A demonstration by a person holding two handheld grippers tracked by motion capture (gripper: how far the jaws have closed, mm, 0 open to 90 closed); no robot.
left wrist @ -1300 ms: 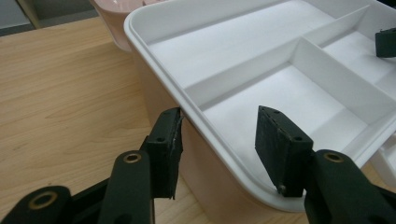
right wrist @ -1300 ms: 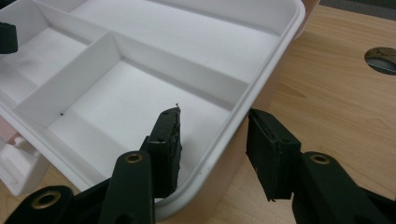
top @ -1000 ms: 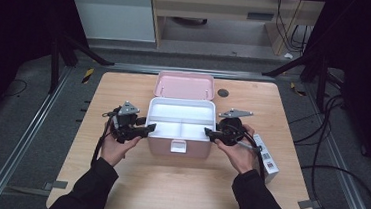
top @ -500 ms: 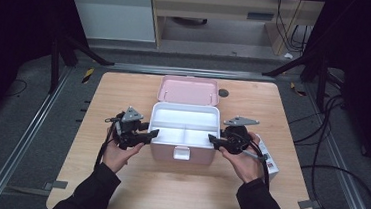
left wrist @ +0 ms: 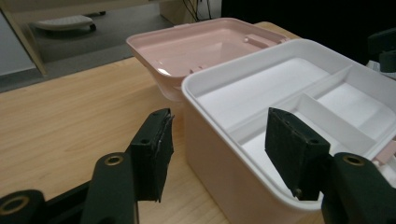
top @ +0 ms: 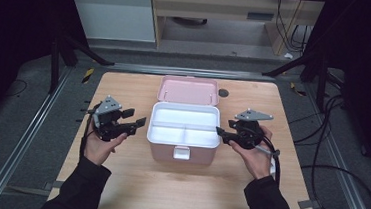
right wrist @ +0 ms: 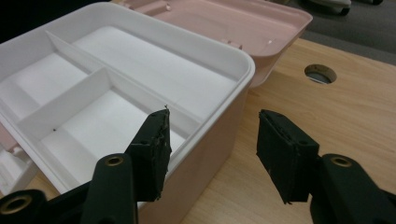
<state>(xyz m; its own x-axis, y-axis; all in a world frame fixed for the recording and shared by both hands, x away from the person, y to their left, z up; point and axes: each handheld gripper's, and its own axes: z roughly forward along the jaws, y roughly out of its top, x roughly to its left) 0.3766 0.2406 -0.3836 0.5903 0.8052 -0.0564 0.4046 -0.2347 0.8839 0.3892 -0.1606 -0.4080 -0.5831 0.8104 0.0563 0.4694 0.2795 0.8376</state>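
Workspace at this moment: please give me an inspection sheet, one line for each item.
Surface: wooden table, round hole near far edge.
Job's things: pink box, lid open behind, white divided tray on top, compartments empty.
Clutter: small white thing behind right hand, unclear.
Grippers: left gripper and right gripper open beside the tray, jaws just opened, nothing between.
Cables: black cables on floor, right.
Surroundings: cabinets, dark frame.

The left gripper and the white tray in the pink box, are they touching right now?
Apart. In the high view the left gripper sits short of the white tray, with bare wood between them; its jaws have just been opening, nothing between them.
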